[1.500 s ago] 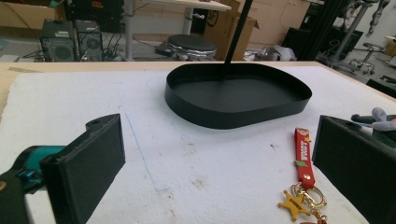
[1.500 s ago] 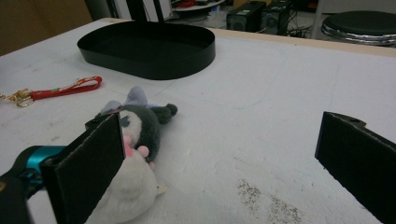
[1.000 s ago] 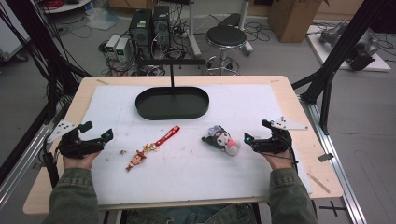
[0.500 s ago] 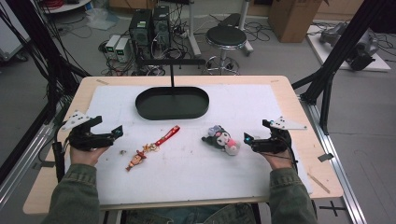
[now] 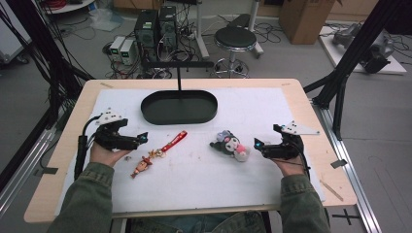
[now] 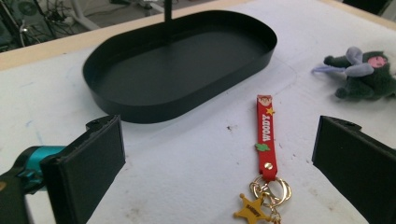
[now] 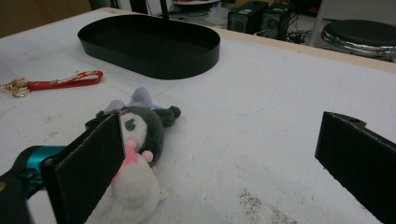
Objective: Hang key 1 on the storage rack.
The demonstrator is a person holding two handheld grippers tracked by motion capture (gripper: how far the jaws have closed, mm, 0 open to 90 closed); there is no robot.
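- Since the earlier frame, the left gripper has travelled inward and forward across the white mat toward the keychain; the right gripper has stayed put.
- Its red strap's long axis runs diagonally, from the figure charm near the person up toward the black tray.
- From the left gripper view, the strap lies just ahead between the wide-open, empty jaws, slightly toward the right one.
- Nearer the left hand, it is that hand's pick.
- Beyond it, the plush toy lies just beside the right gripper, whose jaws are also spread wide and empty.
- Nothing blocks the approach.
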